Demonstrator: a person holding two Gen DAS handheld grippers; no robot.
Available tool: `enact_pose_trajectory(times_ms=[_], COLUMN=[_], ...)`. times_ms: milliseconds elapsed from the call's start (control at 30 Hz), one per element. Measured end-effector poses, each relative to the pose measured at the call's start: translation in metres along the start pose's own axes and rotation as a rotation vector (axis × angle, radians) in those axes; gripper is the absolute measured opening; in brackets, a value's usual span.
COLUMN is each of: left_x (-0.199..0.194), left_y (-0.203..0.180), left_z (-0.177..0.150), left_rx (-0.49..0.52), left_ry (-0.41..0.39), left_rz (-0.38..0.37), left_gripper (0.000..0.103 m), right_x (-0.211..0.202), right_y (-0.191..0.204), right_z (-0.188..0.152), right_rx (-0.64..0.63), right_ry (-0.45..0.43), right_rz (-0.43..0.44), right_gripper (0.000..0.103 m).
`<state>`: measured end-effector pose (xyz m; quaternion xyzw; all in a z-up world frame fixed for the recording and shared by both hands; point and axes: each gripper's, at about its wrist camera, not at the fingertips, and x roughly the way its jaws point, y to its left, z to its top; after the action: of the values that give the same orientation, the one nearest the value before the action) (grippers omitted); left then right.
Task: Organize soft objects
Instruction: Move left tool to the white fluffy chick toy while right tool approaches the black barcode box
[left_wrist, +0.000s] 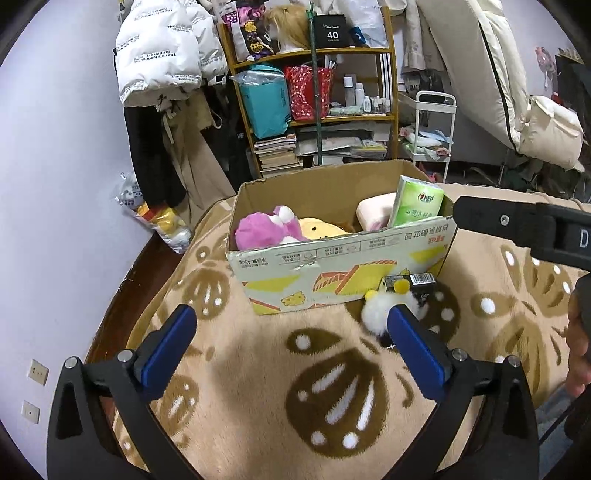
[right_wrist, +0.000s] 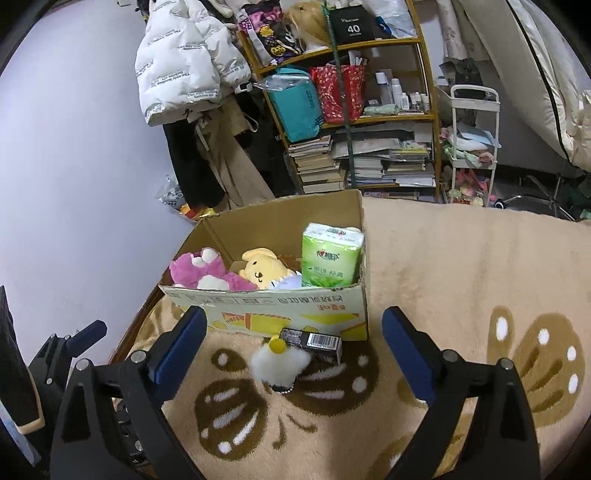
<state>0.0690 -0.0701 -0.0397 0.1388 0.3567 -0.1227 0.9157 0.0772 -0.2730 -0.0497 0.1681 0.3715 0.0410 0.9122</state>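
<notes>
Place: you're in a home bedroom.
Signs: you see a crowded bookshelf (right_wrist: 354, 110), hanging coats (right_wrist: 184, 66), a plush blanket (right_wrist: 461, 266).

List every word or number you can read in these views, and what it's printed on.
"40": black box on the top shelf; the small lines around the number are unreadable.
"The only leading fashion": white puffer jacket, repeated and upside down; only partly legible.
"D": right tool's black body, cut off at the frame edge.
Cardboard box: upside-down Chinese print, too blurred.
Green tissue pack: Chinese branding, unreadable.
Small black box: barcode only.
</notes>
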Motion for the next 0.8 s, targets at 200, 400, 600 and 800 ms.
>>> enact_pose_trajectory(times_ms=[200, 400, 600, 800], left_x=[0.012, 0.026, 0.040, 0.057], left_y=[-0.001, -0.006, -0.013, -0.019], left_z=[0.000, -0.003, 0.001, 0.002], left_rx=[-0.027, -0.036, -0.051, -0.054], left_ry=[0.028, 0.046, 0.033, 0.033], left_rz=[-0.022, -0.043, -0.064, -0.112], left_gripper=[0.102, 0.102, 0.102, 0.102], right_x=[0.017, 0.029, 0.041, 0.053], right_y=[0.001, 0.000, -0.010, -0.020], right_z=[-0.004, -0.003, 0.005, 0.007], right_rx=[-0.010, -0.024, -0.004, 0.034], right_ry=[0.043, 0.078, 0.094, 0.138], right_rz=[0.000, -0.010, -0.011, -0.006], right_gripper=[0.100, 0.100, 0.100, 0.100])
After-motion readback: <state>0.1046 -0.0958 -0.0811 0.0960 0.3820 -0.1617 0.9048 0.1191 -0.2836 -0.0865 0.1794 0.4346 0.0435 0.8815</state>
